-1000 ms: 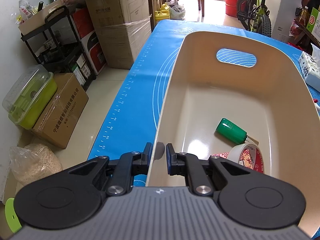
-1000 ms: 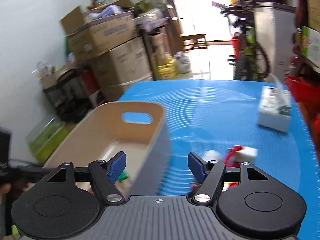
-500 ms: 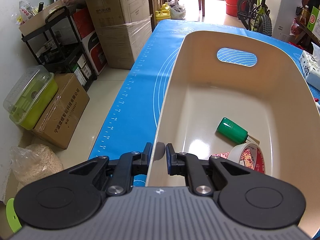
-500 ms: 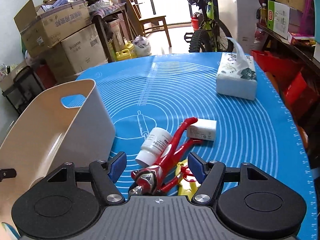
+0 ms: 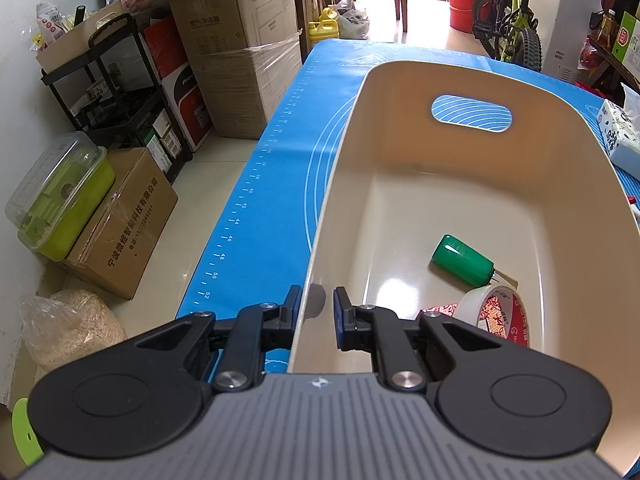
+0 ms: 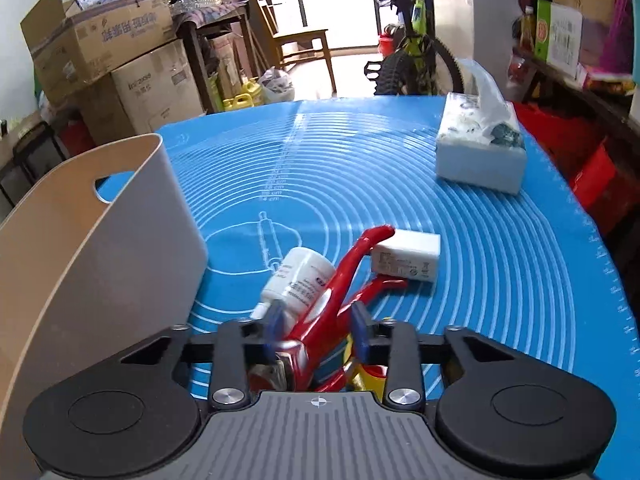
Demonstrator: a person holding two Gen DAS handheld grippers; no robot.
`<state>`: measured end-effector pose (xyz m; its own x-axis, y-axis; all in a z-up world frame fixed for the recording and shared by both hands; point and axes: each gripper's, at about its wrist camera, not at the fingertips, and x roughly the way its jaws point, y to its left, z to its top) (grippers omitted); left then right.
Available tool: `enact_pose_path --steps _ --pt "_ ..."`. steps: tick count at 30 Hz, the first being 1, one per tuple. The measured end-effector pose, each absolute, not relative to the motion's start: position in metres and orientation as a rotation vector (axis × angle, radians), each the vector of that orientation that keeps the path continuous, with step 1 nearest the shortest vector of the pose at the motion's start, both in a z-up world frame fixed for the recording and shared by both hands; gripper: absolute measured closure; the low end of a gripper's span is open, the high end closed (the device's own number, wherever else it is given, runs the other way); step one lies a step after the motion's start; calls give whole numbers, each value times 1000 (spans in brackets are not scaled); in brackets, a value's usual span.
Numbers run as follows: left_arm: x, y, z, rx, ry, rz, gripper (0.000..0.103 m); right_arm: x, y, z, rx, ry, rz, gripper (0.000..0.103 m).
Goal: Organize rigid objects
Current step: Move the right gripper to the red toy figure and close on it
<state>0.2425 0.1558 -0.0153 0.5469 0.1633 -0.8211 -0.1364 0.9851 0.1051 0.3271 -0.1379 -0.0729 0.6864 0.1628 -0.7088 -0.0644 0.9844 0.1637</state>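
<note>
Left gripper (image 5: 316,306) clamped on the near-left rim of the beige bin (image 5: 400,80), one of its fingers (image 5: 342,316) inside the wall and the other outside, closed to the thickness of the plastic. Smooth, glossy bin with rounded corners and an oval handle cut-out in the far wall. Inside the bin, at its near right: a roll of tape (image 5: 500,312) with red-and-white print, leaning on edge; just beyond it a green bottle (image 5: 462,260), cylindrical and lying on its side.

Right gripper (image 6: 318,326) just right of the bin, blue-padded fingers (image 6: 360,330) narrowed around the red pliers (image 6: 340,284), pads at or very near the glossy red handles; firm contact not certain through the blur. Curved handles pointing away from the bin's near end. Touching the pliers on the side toward the bin, a white pill bottle (image 6: 300,276) on its side; beyond them a white rectangular charger block (image 6: 406,256), matte. Farther from the bin, a soft tissue pack (image 6: 480,152) on the blue ringed mat (image 6: 360,168) covering the desk.
</note>
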Motion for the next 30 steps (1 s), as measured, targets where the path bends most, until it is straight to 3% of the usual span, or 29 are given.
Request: enact_pose_path --steps 5,30 --pt "243 155 -16 26 977 177 86 326 -147 -72 184 815 109 73" --pt "243 154 -16 24 976 176 85 292 -147 3 274 633 189 73"
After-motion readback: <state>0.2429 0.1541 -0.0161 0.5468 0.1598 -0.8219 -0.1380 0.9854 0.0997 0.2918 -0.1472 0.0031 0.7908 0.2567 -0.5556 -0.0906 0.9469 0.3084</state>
